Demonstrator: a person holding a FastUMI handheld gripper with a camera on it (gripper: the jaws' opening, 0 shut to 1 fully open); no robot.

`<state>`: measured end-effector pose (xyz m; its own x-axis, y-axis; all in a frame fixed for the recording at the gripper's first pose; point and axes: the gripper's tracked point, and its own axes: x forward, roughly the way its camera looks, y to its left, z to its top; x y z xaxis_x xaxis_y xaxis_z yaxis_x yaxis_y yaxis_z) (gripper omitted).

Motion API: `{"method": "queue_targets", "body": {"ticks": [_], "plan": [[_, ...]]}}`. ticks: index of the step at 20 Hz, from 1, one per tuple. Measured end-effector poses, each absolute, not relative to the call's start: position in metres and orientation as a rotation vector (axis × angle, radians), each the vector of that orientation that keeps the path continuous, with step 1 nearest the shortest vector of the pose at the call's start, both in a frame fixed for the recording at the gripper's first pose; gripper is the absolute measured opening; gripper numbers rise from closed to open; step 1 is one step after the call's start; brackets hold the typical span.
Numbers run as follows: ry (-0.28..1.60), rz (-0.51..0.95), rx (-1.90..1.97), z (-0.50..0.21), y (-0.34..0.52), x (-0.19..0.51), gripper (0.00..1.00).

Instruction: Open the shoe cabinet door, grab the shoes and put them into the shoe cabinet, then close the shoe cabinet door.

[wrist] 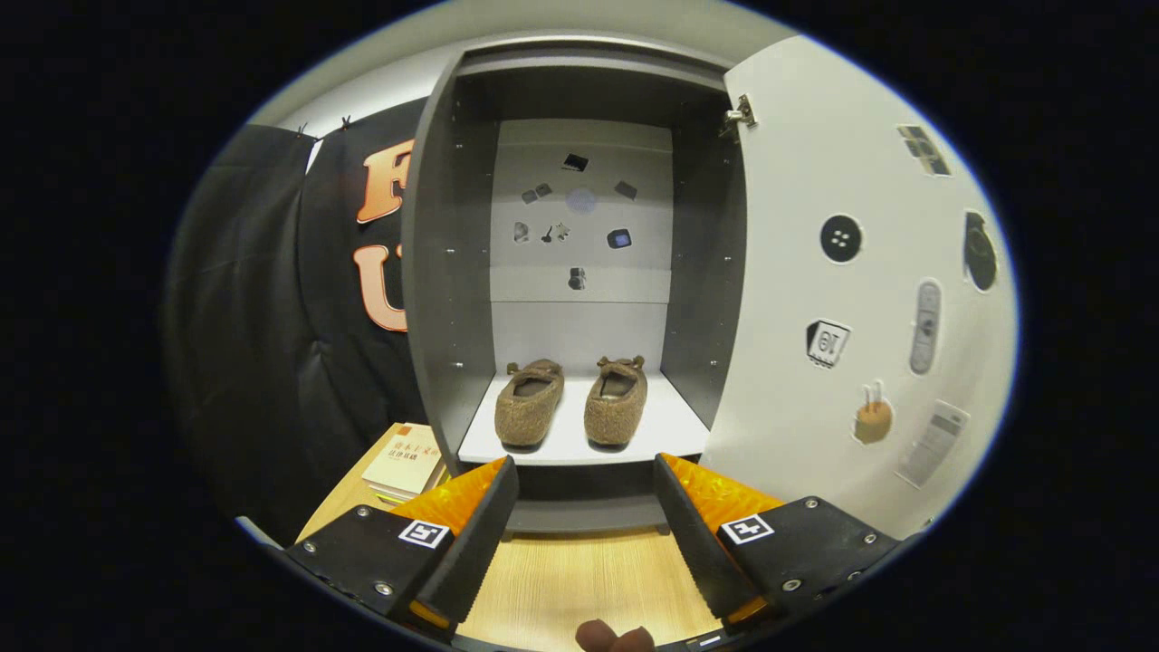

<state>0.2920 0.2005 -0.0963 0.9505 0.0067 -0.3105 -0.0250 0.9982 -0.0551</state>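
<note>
1. A stack of books [405, 462] lies on the bench [579, 580], left of the cabinet's base.
2. The shoe cabinet [435, 299] stands open; both shoes [572, 401] sit side by side on its shelf [675, 426], toes toward the claw.
3. The claw [587, 480] is spread wide and holds nothing, just short of the shelf.
4. The door [815, 299] hangs open to the right; likely next, get behind its outer edge and push it evenly leftward, keeping clear of the shoes.

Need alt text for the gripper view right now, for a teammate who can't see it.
Two brown fuzzy shoes sit side by side on the white shelf inside the open shoe cabinet, its door swung wide to the right. The gripper is open and empty just before the cabinet, above a wooden floor.
</note>
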Motion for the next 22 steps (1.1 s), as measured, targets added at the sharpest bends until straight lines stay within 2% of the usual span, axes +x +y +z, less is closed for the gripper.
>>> {"method": "queue_targets", "body": {"ticks": [13,22], "plan": [[0.311,0.132,-0.015,-0.104,0.099,0.152,0.94],[0.260,0.108,0.028,-0.090,-0.013,0.119,0.94]]}}
